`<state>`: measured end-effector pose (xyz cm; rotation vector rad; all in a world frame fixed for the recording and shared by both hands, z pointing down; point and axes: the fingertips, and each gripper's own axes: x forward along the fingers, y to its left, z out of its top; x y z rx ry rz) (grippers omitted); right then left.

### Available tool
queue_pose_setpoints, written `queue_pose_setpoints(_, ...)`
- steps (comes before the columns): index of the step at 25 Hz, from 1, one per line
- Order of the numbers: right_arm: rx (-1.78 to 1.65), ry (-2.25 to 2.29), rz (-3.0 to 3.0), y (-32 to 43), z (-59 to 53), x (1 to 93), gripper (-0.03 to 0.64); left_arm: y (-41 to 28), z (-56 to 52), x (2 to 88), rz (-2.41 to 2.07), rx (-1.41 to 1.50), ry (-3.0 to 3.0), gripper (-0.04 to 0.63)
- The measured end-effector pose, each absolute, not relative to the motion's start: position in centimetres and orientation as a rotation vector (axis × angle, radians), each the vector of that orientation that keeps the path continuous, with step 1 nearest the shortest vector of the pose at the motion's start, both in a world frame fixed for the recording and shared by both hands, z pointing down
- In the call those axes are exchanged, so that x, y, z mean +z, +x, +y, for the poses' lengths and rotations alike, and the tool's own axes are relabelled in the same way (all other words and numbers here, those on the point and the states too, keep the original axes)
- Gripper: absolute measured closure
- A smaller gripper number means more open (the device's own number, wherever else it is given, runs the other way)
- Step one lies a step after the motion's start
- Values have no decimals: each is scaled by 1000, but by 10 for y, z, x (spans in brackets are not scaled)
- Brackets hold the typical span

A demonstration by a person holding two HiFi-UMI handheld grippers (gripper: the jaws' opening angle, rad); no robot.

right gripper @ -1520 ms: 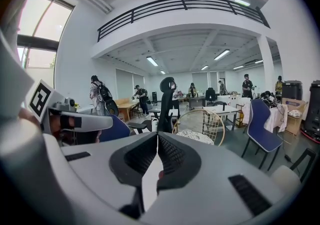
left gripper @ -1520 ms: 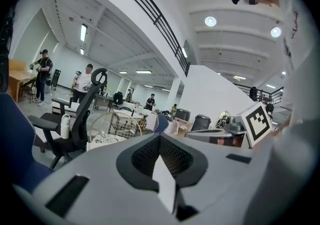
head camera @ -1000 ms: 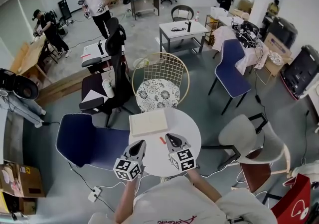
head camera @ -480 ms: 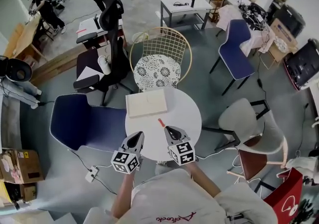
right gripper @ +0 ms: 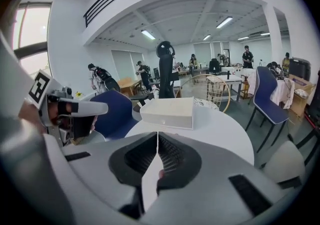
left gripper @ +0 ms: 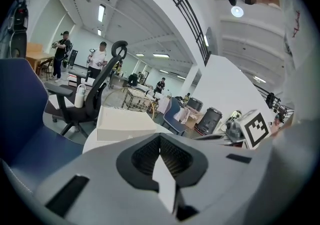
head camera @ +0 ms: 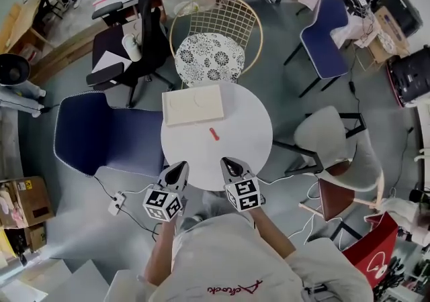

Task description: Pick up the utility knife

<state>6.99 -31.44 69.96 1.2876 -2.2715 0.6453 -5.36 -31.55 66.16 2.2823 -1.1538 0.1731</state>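
Now L gripper (head camera: 182, 167) & R gripper (head camera: 227, 162) shut, empty; utility knife (head camera: 213, 134) nr closed box (head camera: 193, 105).

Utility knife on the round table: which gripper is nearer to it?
Right. The right gripper is just short of the utility knife, slightly to its right; the left gripper is farther off, short of it and well to its left.

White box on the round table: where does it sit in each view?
Head view: white box on the upper-left part of the table.
Left gripper view: box left of centre.
Right gripper view: box near the centre.
Shared landmark: the black office chair beyond it.
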Motion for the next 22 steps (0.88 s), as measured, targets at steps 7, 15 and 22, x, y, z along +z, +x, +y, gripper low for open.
queue_pose_setpoints(7, 387, 1102, -2131, 71, -295, 725, 597, -49, -310, 671, -1126, 179, 2271, 583)
queue_pose_setpoints(15, 510, 1078, -2136, 71, -295, 738, 507, -55, -310, 670, -1144, 171, 2253, 583)
queue_pose_setpoints(22, 612, 1079, -2132, 74, -297, 752, 465, -59, -309, 674, -1157, 171, 2234, 583)
